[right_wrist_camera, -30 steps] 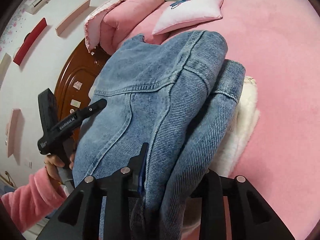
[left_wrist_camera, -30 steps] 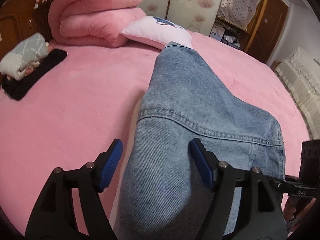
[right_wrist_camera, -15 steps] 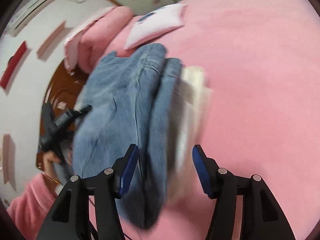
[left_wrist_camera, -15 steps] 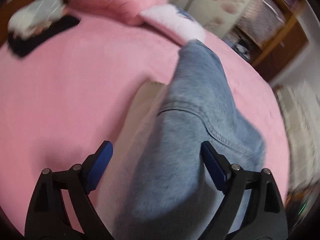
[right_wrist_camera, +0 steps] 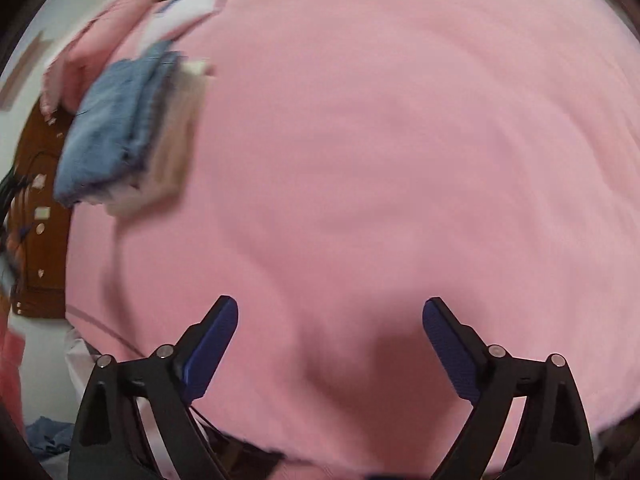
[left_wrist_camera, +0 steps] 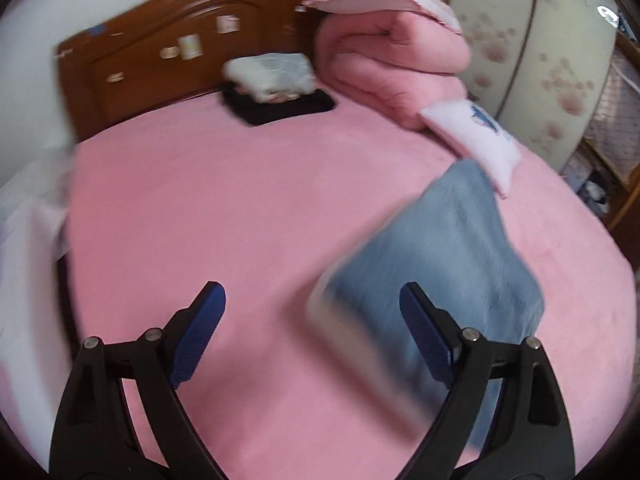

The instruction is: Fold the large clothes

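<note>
Blurrily, folded denim jacket point(left_wrist_camera: 448, 256) lies on pink bed point(left_wrist_camera: 200, 220).

Left gripper point(left_wrist_camera: 312, 320) gapes empty above folded denim garment point(left_wrist_camera: 452, 256) on pink bed point(left_wrist_camera: 200, 208).

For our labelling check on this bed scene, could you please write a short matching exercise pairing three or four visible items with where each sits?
Things:
1. folded blue denim garment
2. thick pink folded quilt
3. flat black cloth
4. small white pillow with blue print

Places:
A. under a pale bundle by the headboard
B. just beyond the denim's far end
C. stacked in the far corner beside the headboard
D. on the pink sheet, by the open left tool

Pairs: 1-D, 2-C, 3-A, 4-B
</note>
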`<state>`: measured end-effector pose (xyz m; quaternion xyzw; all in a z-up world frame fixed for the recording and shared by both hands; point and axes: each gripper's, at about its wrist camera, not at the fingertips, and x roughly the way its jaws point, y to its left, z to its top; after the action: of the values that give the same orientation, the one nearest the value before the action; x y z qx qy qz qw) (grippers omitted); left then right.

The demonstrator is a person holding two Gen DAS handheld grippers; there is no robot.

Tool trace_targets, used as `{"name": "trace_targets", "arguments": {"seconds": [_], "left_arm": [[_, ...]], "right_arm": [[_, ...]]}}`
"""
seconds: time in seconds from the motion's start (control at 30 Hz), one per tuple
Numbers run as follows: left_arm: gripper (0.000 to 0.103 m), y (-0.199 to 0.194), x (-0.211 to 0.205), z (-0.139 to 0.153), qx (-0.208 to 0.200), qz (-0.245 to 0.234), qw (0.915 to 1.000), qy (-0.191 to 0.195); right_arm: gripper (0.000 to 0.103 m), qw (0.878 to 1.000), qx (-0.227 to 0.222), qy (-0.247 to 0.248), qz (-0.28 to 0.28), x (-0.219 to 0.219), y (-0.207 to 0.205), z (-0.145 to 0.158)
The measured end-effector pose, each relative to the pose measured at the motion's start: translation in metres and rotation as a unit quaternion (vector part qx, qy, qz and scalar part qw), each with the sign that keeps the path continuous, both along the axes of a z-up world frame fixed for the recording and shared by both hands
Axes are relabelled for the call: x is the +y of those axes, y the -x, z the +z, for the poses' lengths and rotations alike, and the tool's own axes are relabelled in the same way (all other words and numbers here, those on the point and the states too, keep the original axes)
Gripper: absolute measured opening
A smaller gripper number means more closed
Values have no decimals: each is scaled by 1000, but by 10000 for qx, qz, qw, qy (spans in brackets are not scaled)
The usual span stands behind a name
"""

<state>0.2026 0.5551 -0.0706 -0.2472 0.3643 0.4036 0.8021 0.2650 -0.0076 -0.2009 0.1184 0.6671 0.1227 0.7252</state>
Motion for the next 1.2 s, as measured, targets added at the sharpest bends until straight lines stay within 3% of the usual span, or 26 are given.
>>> {"name": "trace_targets", "arguments": {"seconds": [0.1,0.17,0.27,0.37,0.47,0.67,0.8,0.87,1.0,1.2], "left_arm": [[88,59,-59,-8,98,37,9997,222],[88,97,-106,-20,153,-208,9976,646],[88,131,-169,-31,338,-628,9928,960],[88,157,-236,-35,608,-1267,9855,948],[88,170,-303,-32,1093,-1812,9753,630],[88,183,-407,2,822,-2486,9637,521],[88,193,-450,17,1001,-2581,9609,7],[88,202,-469,16,1201,-2856,9508,71],[88,228,-482,28,1100,-3098,9442,191],[88,257,-501,45,939,-3471,9328,252]], "right_arm": [[96,9986,208,102,-473,-66,33,-10],[98,9964,205,178,-799,-116,60,-15],[100,9919,65,308,-1227,-180,94,-9],[100,9882,-185,473,-1442,-237,127,8],[101,9851,-322,581,-1587,-278,150,27],[102,9780,-828,756,-1756,-335,193,78],[103,9762,-1153,745,-1681,-334,208,104],[103,9781,-1225,856,-1449,-329,218,108],[103,9853,-1153,793,-981,-296,228,120],[103,9851,-1479,870,-109,-251,255,140]]}}
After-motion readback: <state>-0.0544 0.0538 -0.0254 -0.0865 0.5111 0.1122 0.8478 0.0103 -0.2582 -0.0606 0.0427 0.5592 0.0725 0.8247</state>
